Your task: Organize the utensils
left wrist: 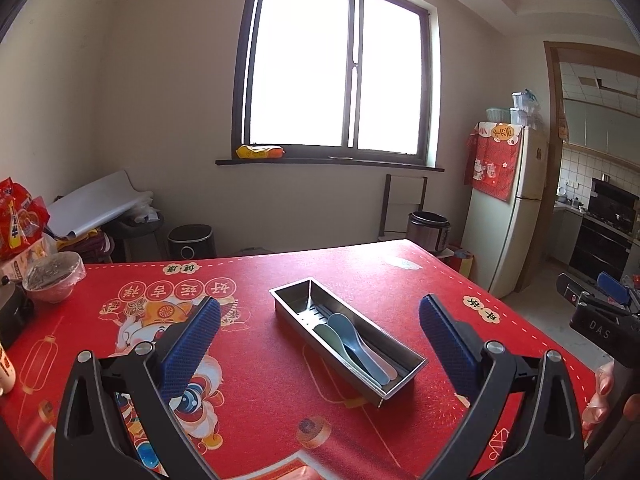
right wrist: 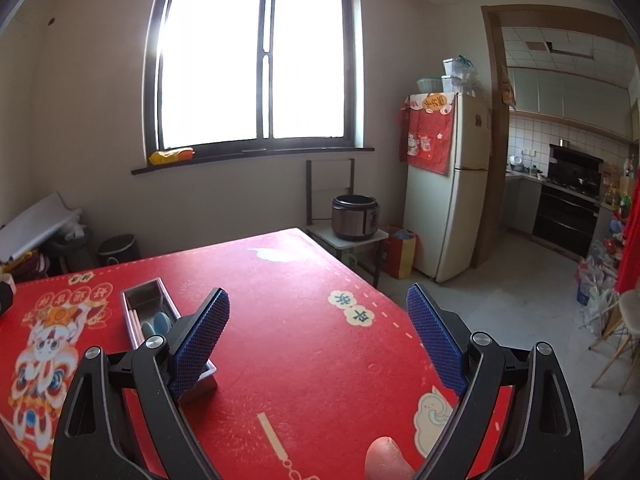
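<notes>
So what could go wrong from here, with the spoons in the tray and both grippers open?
The tray lies loose and askew on the tablecloth; a knock from the left gripper could slide it. The right gripper has one finger hanging just over the tray's near end and might clip it. The spoons overlap, so regrasping one may drag the others.

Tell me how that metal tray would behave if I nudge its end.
The metal tray is long, low and flat-bottomed, so it probably slides or pivots rather than tips. The spoons lie loose inside and may shift. The table cover looks matte, so probably some drag.
</notes>
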